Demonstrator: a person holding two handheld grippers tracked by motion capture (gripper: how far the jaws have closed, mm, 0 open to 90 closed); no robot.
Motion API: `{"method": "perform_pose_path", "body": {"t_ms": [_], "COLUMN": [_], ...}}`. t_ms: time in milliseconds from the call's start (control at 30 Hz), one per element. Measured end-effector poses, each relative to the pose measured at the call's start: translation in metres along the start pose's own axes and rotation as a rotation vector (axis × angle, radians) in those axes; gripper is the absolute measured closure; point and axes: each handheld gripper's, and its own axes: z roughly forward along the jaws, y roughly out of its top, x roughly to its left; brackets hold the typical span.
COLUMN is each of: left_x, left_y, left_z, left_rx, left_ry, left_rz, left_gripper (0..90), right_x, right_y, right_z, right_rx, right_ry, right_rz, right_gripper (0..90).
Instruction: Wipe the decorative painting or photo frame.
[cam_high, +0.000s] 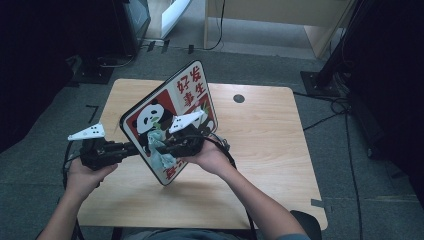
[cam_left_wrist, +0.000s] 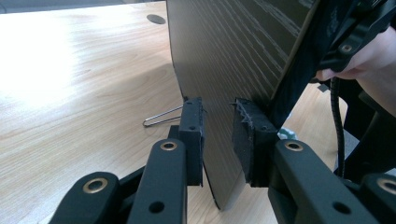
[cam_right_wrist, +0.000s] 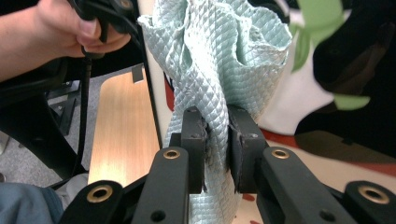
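Panda sign board (cam_high: 172, 117) stands tilted on its lower edge over the middle of the wooden table (cam_high: 270, 135), bare top all round, most room to the right and far side. Left gripper (cam_high: 131, 146) clamps the board's left edge; in the left gripper view its pads (cam_left_wrist: 194, 135) sit on either side of the board's plain wood-grain back (cam_left_wrist: 233, 65), with a wire clip (cam_left_wrist: 161, 119) lying on the table just beyond. Right gripper (cam_high: 162, 148) is closed on a pale green cloth (cam_high: 159, 150) pressed against the printed face; the right gripper view shows the cloth (cam_right_wrist: 219, 60) bunched between its jaws and the left hand (cam_right_wrist: 56, 32) beyond the board's edge.
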Motion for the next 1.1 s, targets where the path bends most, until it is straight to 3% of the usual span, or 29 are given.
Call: {"method": "perform_pose_path", "body": {"t_ms": [1100], "left_x": [0.000], "left_y": [0.000], "left_z": [0.001], "left_rx": [0.002], "left_ry": [-0.010], "left_rz": [0.004], "left_gripper": [73.8], "right_x": [-0.005], "right_y": [-0.063], "right_z": [0.019], "right_rx": [0.045], "right_ry": [-0.010], "right_rz": [0.007], "right_gripper": [77.8]}}
